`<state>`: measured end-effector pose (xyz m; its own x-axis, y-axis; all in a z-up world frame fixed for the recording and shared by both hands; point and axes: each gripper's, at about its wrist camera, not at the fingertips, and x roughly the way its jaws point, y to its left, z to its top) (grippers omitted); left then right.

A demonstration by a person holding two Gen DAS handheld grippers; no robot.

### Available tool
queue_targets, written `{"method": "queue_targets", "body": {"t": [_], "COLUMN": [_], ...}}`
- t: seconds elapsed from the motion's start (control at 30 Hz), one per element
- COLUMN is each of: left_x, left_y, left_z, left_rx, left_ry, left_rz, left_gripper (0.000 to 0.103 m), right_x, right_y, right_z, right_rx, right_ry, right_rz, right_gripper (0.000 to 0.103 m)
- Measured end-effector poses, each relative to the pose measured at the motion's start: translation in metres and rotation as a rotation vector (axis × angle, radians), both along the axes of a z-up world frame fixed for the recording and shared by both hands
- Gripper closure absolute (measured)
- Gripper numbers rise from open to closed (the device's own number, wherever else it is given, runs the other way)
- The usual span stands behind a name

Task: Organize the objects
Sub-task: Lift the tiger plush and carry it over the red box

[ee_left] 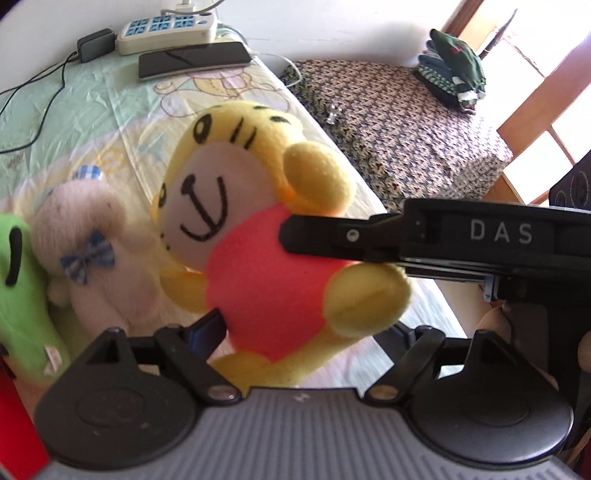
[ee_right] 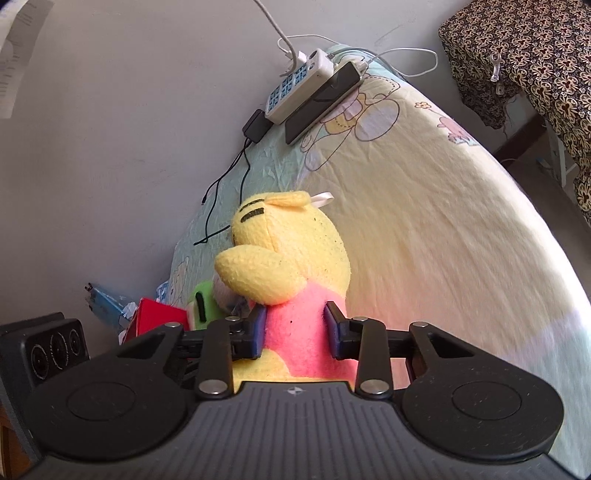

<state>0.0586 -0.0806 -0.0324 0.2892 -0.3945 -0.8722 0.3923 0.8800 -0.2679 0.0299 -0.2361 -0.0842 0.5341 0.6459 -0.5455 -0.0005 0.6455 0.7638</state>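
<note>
A yellow plush bear (ee_left: 258, 206) in a red shirt is upright above the bed. In the right wrist view my right gripper (ee_right: 295, 328) is shut on the yellow plush bear (ee_right: 288, 266): both blue pads press into the sides of its pink-red torso. In the left wrist view the right gripper (ee_left: 291, 236) comes in from the right against the red shirt. My left gripper (ee_left: 306, 332) has a finger on either side of the bear's lower body. Its left pad (ee_left: 207, 332) lies at the red cloth without denting it. A yellow leg hides the right pad.
A cream plush with a blue bow (ee_left: 92, 251) and a green plush (ee_left: 22, 295) lie to the left on the cartoon-print sheet (ee_right: 443, 240). A power strip (ee_left: 166, 29), a phone (ee_left: 192, 59) and a charger (ee_left: 94, 44) sit by the wall. A patterned-cloth table (ee_left: 399, 129) holds folded clothes (ee_left: 454, 70).
</note>
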Motion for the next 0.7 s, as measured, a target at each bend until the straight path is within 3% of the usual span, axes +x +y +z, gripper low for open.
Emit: {"method": "queue_targets", "body": {"t": [0.27,0.7], "left_x": [-0.046,-0.097], "left_y": [0.011,0.069], "left_z": [0.015,0.073], "left_rx": [-0.003,0.017], "left_ry": [-0.067,-0.3], "left_rz": [-0.039,0.059], "left_gripper": [0.019,0.019], "right_x": [-0.038,-0.059], "right_y": [0.014,0.063], "right_z": [0.017,0.076], "right_rx": [0.017,0.078], "right_ry": [-0.048,-0.245], "right_rz": [0.024,0.116], "right_gripper": [0.069,0.069]}}
